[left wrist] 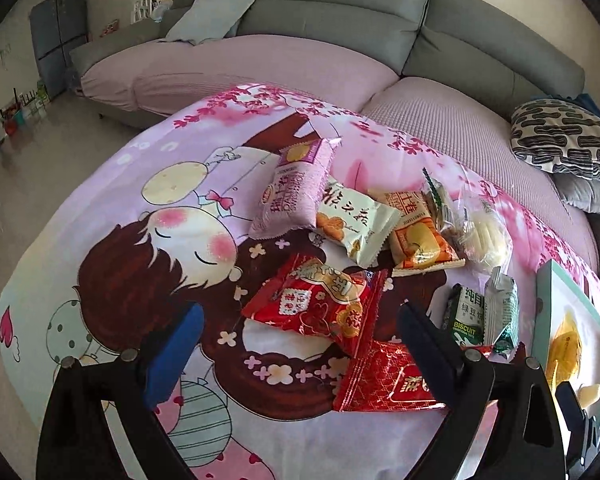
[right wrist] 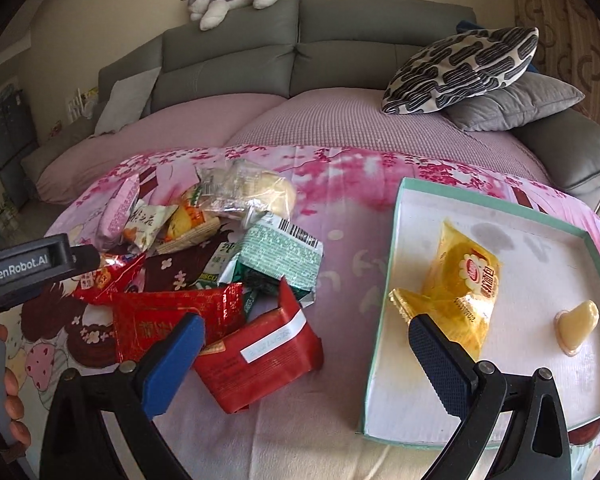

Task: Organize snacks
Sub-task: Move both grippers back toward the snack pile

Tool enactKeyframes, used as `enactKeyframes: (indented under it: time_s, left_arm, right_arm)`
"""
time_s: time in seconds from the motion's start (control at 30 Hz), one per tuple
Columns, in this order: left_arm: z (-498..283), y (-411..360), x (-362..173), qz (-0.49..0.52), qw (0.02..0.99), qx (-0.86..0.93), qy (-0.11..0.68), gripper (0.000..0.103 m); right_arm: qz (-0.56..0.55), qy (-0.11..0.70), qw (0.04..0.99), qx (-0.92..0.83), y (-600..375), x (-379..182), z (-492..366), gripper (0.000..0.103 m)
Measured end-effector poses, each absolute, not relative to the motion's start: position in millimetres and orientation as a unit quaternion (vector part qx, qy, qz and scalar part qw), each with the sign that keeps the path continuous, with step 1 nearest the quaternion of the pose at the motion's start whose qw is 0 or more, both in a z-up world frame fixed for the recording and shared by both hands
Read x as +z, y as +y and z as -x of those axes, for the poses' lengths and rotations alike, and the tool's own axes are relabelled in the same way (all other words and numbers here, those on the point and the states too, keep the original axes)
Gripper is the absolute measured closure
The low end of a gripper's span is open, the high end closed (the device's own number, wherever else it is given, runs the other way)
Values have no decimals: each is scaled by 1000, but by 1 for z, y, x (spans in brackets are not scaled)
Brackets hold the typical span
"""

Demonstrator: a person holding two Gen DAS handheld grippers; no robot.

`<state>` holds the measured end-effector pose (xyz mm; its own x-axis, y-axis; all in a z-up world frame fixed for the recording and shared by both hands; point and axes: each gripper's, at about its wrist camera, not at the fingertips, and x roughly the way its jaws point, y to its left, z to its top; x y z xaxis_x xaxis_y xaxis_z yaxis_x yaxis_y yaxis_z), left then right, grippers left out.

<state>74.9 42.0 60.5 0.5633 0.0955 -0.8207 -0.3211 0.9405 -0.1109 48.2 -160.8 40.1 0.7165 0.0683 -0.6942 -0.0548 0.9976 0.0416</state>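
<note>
Meanwhile, both claws wide and empty, left claw [left wrist: 300,344] over red packets [left wrist: 320,308], right claw [right wrist: 306,354] beside tray [right wrist: 384,320].

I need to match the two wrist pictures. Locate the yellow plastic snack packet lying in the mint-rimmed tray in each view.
Left wrist view: yellow plastic snack packet at the far right edge, inside the mint-rimmed tray.
Right wrist view: packet right of centre, in the tray.
Shared landmark: black-and-cream patterned cushion.

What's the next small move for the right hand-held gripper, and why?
Probably ease the right hand-held gripper down and close on the red packet. Its jaws are open and empty, the packet lies between them at the pile's near edge, and the tray beside it holds only a yellow packet and a small heart-shaped sweet.
</note>
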Motion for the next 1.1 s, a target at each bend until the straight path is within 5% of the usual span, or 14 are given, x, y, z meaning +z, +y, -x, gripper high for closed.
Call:
enactKeyframes:
  time_s: [0.63, 0.73, 0.9, 1.1]
  left_arm:
    - [-85, 19, 37, 131, 859, 55, 493, 5]
    - [-85, 18, 36, 130, 859, 57, 493, 5]
    - [-85, 19, 37, 128, 859, 58, 492, 5]
    - [-86, 16, 37, 121, 860, 58, 492, 5]
  right_arm:
    - [78, 389, 914, 82, -132, 19, -50, 1]
    - [74, 392, 913, 81, -134, 19, -50, 6]
    - [61, 405, 909, 83, -137, 17, -52, 27]
    - [55, 409, 907, 83, -139, 18, -51, 29]
